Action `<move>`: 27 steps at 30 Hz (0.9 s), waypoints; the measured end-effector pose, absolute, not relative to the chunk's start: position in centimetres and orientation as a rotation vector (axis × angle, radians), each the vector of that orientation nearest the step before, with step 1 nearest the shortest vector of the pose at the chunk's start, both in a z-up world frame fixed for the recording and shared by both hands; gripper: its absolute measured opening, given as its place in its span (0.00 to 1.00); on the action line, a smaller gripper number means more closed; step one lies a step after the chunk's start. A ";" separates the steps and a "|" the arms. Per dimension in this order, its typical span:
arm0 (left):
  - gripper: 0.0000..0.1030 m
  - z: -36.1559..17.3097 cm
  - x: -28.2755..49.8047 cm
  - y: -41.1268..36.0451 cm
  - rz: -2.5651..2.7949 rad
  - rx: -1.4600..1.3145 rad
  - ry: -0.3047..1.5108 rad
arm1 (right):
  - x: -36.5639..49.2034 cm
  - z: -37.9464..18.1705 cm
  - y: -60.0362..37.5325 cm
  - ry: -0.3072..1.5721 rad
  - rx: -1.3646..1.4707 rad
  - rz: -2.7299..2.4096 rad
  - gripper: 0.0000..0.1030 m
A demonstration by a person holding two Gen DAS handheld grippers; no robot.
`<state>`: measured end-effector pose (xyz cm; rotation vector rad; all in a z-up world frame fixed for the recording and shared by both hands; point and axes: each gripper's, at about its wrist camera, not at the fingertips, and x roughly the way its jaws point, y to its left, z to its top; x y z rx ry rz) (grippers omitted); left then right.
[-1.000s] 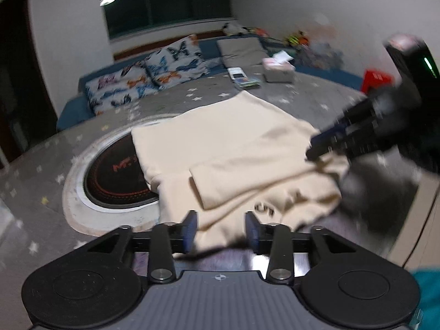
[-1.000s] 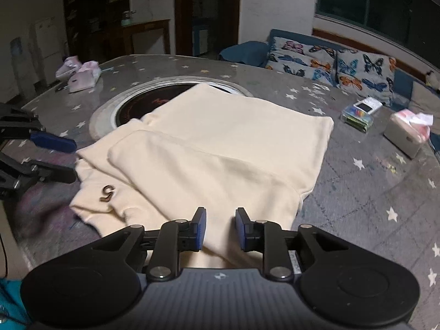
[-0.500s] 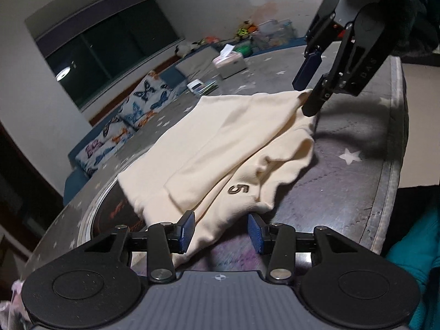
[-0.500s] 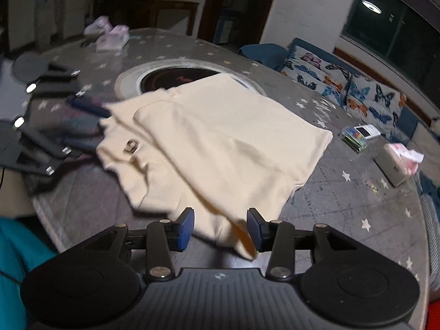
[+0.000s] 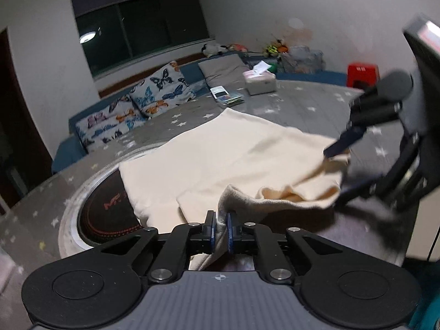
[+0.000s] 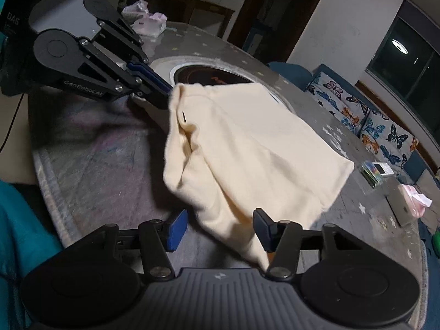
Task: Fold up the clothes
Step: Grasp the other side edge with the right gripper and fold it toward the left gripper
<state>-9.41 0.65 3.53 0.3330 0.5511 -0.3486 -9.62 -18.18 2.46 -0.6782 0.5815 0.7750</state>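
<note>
A cream garment [image 5: 233,148] lies partly folded on the round grey star-print table [image 5: 302,107]. My left gripper [image 5: 220,228] is closing, and its blue pads pinch the garment's near edge, which bunches up between them. In the right wrist view that left gripper [image 6: 162,93] holds the cloth's raised corner at the upper left, and the garment [image 6: 247,137] drapes down from it. My right gripper [image 6: 217,228] is opening; a hanging corner of the cloth sits between its pads, untouched. In the left wrist view the right gripper [image 5: 339,167] straddles the garment's right edge.
A round dark hob [image 5: 101,220] is set into the table under the garment's far left part. A tissue box [image 5: 261,82] and a stack of cards [image 5: 227,96] sit at the far side. Butterfly cushions [image 5: 154,93] line the bench. A teal sleeve [image 6: 22,233] is at the left.
My left gripper went from open to pinching the garment's near edge and lifted it. My right gripper's jaws widened and it rolled, with the cloth corner now loose between them.
</note>
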 end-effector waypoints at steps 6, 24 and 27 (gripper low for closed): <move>0.10 3.2 -8.7 1.2 -0.333 0.291 0.575 | -7.1 2.6 -18.3 0.638 -0.543 0.781 0.17; 0.12 0.2 -11.8 1.3 -0.307 0.540 0.512 | -4.9 4.8 -19.3 0.649 -0.346 0.758 0.09; 0.05 0.3 -12.0 1.3 -0.313 0.519 0.506 | -5.4 4.7 -19.5 0.635 -0.327 0.752 0.09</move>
